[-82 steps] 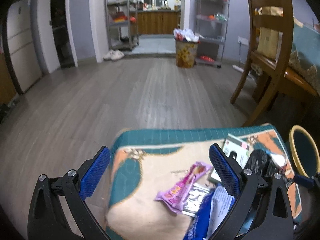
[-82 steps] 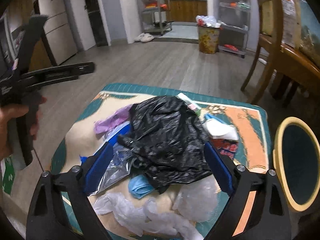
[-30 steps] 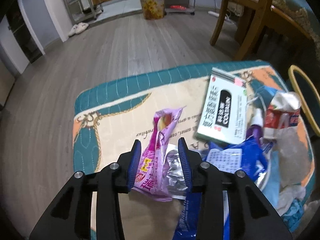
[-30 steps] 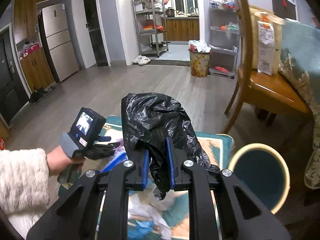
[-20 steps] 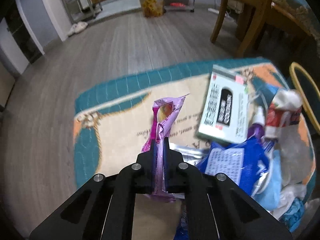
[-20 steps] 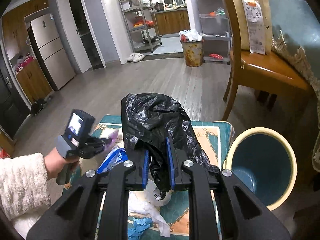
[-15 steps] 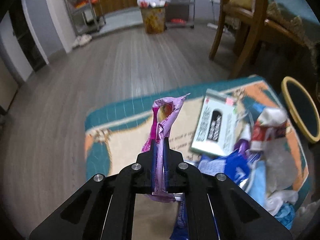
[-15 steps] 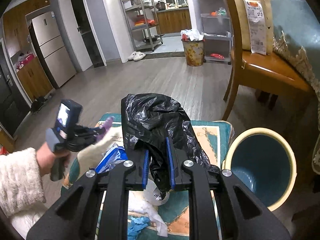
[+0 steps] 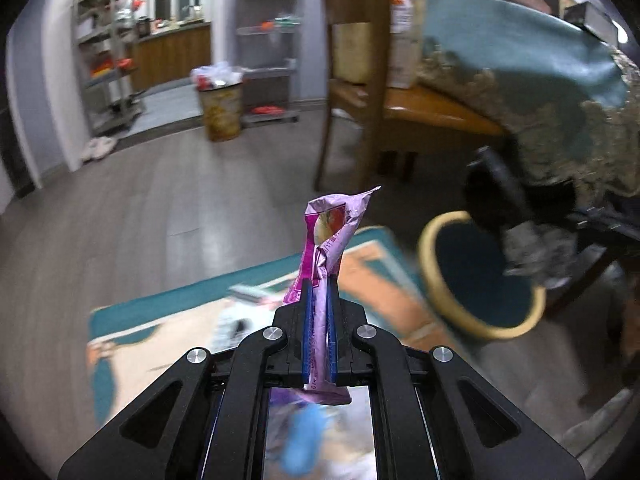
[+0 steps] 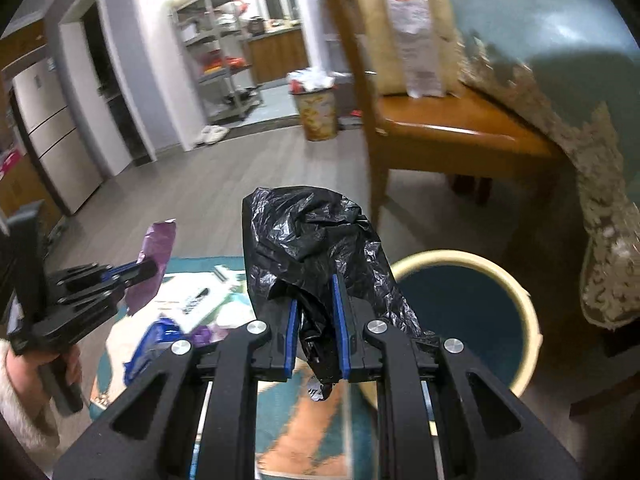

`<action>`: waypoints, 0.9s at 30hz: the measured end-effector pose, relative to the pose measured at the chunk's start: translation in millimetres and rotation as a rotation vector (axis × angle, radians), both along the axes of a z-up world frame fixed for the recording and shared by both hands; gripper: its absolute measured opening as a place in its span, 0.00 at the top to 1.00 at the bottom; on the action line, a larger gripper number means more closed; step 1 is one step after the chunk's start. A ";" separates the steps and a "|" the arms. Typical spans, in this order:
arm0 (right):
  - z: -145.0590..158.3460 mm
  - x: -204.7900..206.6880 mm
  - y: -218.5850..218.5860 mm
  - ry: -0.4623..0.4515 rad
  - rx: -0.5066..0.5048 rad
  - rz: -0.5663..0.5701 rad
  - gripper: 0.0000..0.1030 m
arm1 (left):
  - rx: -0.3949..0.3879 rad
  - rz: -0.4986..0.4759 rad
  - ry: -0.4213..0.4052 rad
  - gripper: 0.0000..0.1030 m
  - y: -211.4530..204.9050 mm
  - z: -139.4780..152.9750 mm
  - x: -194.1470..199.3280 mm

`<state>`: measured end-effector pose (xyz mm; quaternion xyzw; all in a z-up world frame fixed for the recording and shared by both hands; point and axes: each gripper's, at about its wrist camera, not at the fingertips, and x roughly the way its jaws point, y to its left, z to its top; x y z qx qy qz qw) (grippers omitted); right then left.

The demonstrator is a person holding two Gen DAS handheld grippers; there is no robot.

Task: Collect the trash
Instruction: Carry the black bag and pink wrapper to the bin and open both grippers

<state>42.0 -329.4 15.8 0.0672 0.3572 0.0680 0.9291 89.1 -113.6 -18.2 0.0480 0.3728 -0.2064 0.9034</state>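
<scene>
Jaws of the left gripper [image 9: 319, 280] are clamped tight on a purple snack wrapper [image 9: 332, 236], which stands up out of them, lifted clear above the teal and orange mat [image 9: 168, 320] where the rest of the litter lies blurred. Jaws of the right gripper [image 10: 314, 300] are pinched nearly closed on a crumpled black plastic bag [image 10: 308, 232], held just beside the round bin with the cream rim [image 10: 528, 308], which stands on the wooden floor [image 10: 200, 200] at the mat's edge near the wooden chair [image 10: 452, 128].
</scene>
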 end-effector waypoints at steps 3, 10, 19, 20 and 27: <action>-9.9 4.3 -25.7 0.025 0.002 -0.051 0.86 | -0.037 -0.044 0.018 0.93 -40.4 -2.5 4.4; -44.1 12.6 -87.9 0.114 0.002 -0.181 0.85 | -0.006 -0.223 0.016 0.93 -142.0 -21.3 -3.5; -68.8 18.2 -136.5 0.185 0.079 -0.314 0.85 | 0.039 -0.301 0.150 0.92 -217.8 -85.7 3.5; -70.2 18.9 -136.8 0.188 0.083 -0.316 0.85 | 0.045 -0.303 0.151 0.92 -222.1 -89.7 4.4; -67.3 20.9 -130.0 0.171 0.061 -0.322 0.69 | 0.039 -0.256 0.169 0.65 -207.7 -93.6 16.6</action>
